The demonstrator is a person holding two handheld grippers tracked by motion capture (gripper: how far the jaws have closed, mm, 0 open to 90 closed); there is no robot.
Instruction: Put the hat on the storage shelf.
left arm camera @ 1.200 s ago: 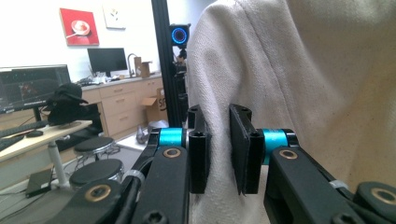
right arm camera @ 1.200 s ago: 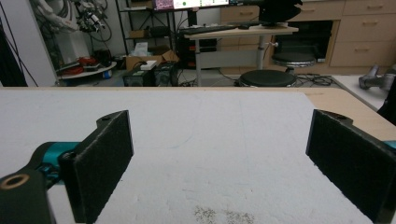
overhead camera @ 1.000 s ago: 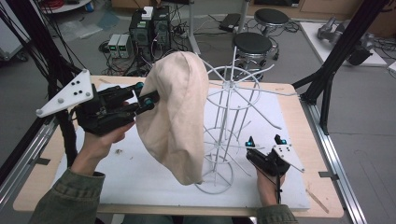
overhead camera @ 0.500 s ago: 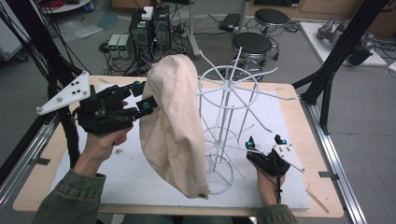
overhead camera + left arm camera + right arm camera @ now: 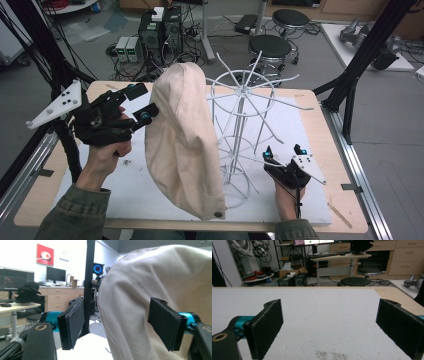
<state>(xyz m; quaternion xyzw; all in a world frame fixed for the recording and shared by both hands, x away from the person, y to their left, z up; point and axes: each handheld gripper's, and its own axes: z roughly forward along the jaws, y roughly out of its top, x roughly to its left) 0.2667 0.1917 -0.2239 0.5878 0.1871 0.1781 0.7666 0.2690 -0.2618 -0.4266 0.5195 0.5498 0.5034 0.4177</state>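
A beige cloth cap [image 5: 185, 145] hangs over the left side of a white wire rack [image 5: 245, 90] and droops to the white mat. A small dark button shows at its lower edge. My left gripper [image 5: 142, 104] is raised at the cloth's upper left, open. In the left gripper view the cloth [image 5: 140, 285] bulges between the wide-apart jaws of that gripper [image 5: 117, 325], close to the right jaw. My right gripper [image 5: 283, 149] rests low on the mat to the right of the rack's base, open with nothing between its jaws [image 5: 329, 327].
The white mat [image 5: 320, 135] covers a wooden table [image 5: 325, 102]. Black frame posts [image 5: 350, 85] stand at both table sides. Stools [image 5: 270, 47] and computer boxes [image 5: 150, 32] are on the floor beyond. Small dark specks [image 5: 332, 355] lie on the mat.
The cloth has narrowed and sagged lower on the rack, its bottom edge coming nearer the front of the mat. My left gripper has shifted slightly left. The right gripper has stayed put.
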